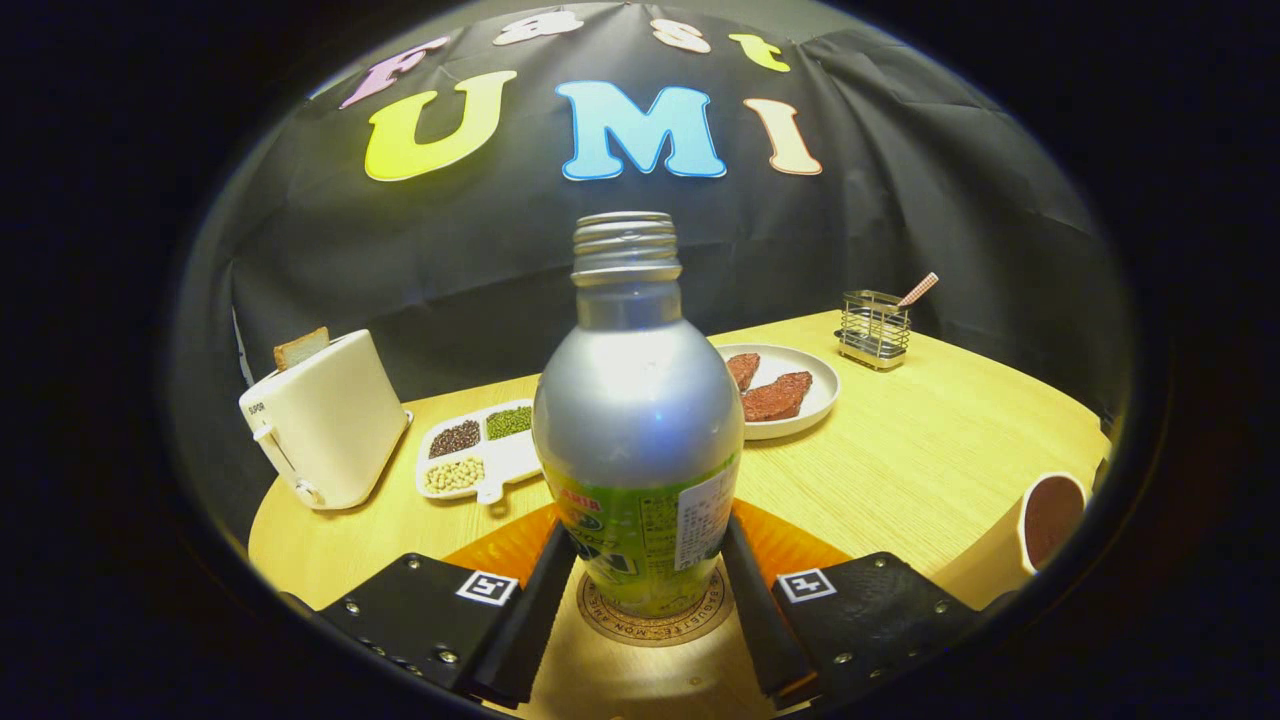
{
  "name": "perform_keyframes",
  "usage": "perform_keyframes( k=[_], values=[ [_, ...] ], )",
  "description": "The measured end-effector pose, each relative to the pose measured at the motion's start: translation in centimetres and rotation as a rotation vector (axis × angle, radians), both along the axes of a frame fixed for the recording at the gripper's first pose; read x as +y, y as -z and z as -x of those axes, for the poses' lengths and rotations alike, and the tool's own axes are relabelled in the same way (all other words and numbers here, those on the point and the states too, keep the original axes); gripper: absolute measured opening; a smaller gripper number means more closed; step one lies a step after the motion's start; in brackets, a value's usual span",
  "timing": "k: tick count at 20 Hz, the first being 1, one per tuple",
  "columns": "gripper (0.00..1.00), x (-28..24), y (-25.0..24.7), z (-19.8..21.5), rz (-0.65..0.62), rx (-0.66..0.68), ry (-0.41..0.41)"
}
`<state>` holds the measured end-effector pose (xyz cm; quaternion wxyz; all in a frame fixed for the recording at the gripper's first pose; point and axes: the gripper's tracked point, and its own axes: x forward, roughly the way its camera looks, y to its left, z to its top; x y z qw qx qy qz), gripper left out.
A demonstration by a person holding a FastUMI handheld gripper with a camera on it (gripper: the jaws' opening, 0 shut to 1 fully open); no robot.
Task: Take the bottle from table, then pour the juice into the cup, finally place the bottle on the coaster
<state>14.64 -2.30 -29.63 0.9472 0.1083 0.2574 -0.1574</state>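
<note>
A silver bottle [638, 420] with a green label and an uncapped threaded neck stands upright on the round cork coaster [652, 626]. It sits between my two fingers, and my gripper [648, 530] is shut on it, one finger pressing each side of the labelled lower body. The coaster lies on an orange mat [498, 550]. Off to the right of the fingers, near the table edge, a cream cup [1045, 522] holds dark juice.
On the wooden table [930, 450] beyond the bottle are a white toaster [325, 420] with a slice of bread, a divided tray of beans [478, 452], a plate with brown meat slices [790, 395], and a wire holder [874, 328].
</note>
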Motion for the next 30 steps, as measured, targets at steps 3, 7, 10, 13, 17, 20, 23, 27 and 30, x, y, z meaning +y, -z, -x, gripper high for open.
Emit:
perform_keyframes(
  k=[3,7,10,13,17,20,23,27,30],
  values=[
    [0.80,0.1,0.1,0.2,0.007,0.004,-0.014],
    [0.88,0.4,0.0,0.8,0.041,0.011,-0.038],
    [0.88,0.4,-1.0,1.0,0.065,-0.014,-0.048],
    [0.88,0.7,-2.5,1.3,0.052,-0.057,-0.079],
    [0.88,0.7,-5.1,2.3,0.062,-0.094,-0.138],
    [0.88,0.2,-7.4,3.4,0.058,-0.129,-0.151],
    [0.88,-0.1,-11.0,4.4,0.077,-0.177,-0.165],
    [0.88,-0.6,-15.8,5.6,0.109,-0.250,-0.191],
    [0.88,-0.5,-19.6,6.5,0.093,-0.313,-0.198]
  ],
)
